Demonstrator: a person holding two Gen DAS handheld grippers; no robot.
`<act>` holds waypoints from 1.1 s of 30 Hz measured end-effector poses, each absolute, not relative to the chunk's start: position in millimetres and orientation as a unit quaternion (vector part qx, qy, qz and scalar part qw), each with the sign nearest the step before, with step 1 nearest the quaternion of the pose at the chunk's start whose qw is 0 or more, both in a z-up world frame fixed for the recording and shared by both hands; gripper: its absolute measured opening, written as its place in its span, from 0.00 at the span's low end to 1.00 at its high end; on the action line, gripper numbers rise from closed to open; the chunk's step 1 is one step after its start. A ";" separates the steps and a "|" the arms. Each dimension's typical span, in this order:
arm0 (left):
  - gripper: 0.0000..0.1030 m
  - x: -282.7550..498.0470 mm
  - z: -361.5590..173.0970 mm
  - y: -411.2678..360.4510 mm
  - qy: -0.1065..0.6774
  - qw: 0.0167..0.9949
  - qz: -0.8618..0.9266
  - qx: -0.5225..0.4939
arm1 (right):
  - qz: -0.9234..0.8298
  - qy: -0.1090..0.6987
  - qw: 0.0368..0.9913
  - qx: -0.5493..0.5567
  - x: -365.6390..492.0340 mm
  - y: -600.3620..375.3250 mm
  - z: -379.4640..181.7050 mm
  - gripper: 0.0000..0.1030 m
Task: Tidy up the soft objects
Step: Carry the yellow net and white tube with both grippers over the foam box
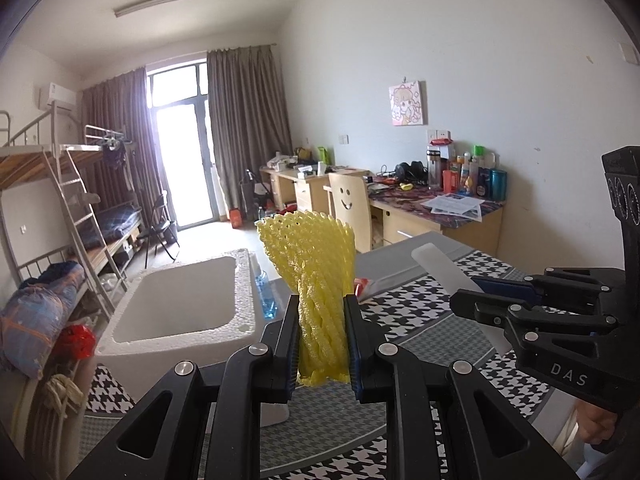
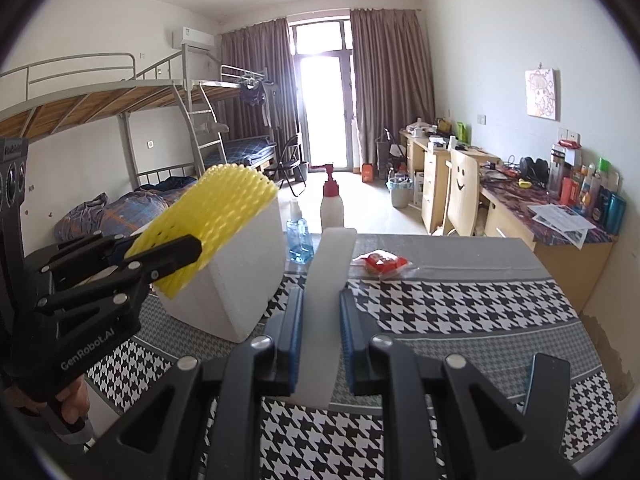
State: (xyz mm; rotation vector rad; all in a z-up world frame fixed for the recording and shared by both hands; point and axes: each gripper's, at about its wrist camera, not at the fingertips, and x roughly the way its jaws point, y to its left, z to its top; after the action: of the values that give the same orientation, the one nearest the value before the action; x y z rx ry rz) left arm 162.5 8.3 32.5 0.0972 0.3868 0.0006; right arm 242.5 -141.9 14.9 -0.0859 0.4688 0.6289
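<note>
My left gripper (image 1: 322, 344) is shut on a yellow foam net sleeve (image 1: 312, 264) and holds it upright above the table, right of the white styrofoam box (image 1: 176, 308). From the right wrist view the left gripper (image 2: 160, 256) holds the yellow sleeve (image 2: 216, 208) in front of the box (image 2: 240, 280). My right gripper (image 2: 320, 340) is shut on a white foam strip (image 2: 330, 280) that points forward over the table. The right gripper (image 1: 492, 300) with its white strip (image 1: 444, 268) shows at the right of the left wrist view.
The table has a black-and-white houndstooth cloth (image 2: 460, 312). On it stand a blue liquid bottle (image 2: 300, 236), a white pump bottle (image 2: 331, 204) and a red packet (image 2: 382, 262). A dark phone-like object (image 2: 548, 380) lies at the right. Bunk beds and desks stand beyond.
</note>
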 end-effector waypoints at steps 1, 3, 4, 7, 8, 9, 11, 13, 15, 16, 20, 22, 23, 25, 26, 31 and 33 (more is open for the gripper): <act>0.21 163.0 33.2 9.8 0.191 0.980 0.002 0.048 | 0.307 0.228 0.923 -0.042 242.7 -140.7 15.5 0.20; 0.21 164.4 34.9 11.2 0.190 0.981 0.005 0.048 | 0.307 0.228 0.923 -0.042 244.3 -138.3 17.9 0.20; 0.21 165.1 34.9 11.4 0.189 0.981 0.006 0.048 | 0.308 0.228 0.923 -0.042 245.1 -137.2 18.8 0.20; 0.21 168.8 35.2 14.8 0.190 0.981 0.012 0.044 | 0.307 0.225 0.924 -0.046 247.6 -133.4 20.7 0.20; 0.21 169.7 35.3 16.6 0.191 0.981 0.012 0.042 | 0.306 0.226 0.924 -0.047 248.9 -132.1 21.1 0.20; 0.21 170.9 34.9 18.8 0.192 0.980 0.013 0.041 | 0.307 0.228 0.923 -0.046 250.6 -130.2 21.3 0.20; 0.21 172.5 35.5 23.8 0.193 0.980 0.020 0.038 | 0.306 0.232 0.922 -0.047 253.4 -128.4 20.9 0.20; 0.21 174.2 36.8 27.5 0.192 0.980 0.025 0.035 | 0.305 0.235 0.922 -0.050 255.5 -124.6 21.1 0.20; 0.21 175.1 37.6 31.0 0.192 0.980 0.028 0.036 | 0.306 0.236 0.921 -0.052 257.0 -120.3 22.0 0.20; 0.21 175.6 38.1 32.6 0.192 0.980 0.030 0.036 | 0.306 0.235 0.921 -0.053 257.1 -119.4 22.7 0.20; 0.21 177.5 39.1 40.1 0.191 0.980 0.038 0.032 | 0.307 0.236 0.920 -0.059 260.9 -110.7 23.0 0.20; 0.21 180.5 38.8 41.7 0.193 0.980 0.044 0.030 | 0.309 0.240 0.918 -0.059 263.9 -106.8 22.7 0.20; 0.21 181.3 38.5 44.0 0.193 0.980 0.047 0.029 | 0.308 0.241 0.918 -0.061 264.4 -104.8 22.8 0.20; 0.21 182.9 38.2 48.4 0.194 0.979 0.053 0.026 | 0.309 0.240 0.918 -0.063 264.8 -101.0 23.4 0.20; 0.21 183.0 37.9 50.4 0.193 0.979 0.056 0.026 | 0.310 0.240 0.918 -0.064 265.2 -99.4 23.7 0.20; 0.21 185.2 40.0 61.8 0.194 0.978 0.068 0.019 | 0.313 0.240 0.916 -0.068 267.7 -91.3 24.4 0.20; 0.21 185.4 40.9 65.5 0.193 0.978 0.075 0.017 | 0.316 0.240 0.915 -0.069 268.2 -87.9 25.5 0.20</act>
State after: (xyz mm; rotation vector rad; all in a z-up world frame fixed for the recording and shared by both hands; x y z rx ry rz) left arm 185.4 65.5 40.9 0.0350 0.3886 0.1504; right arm 268.2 -87.9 25.5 -0.1417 0.4931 0.6505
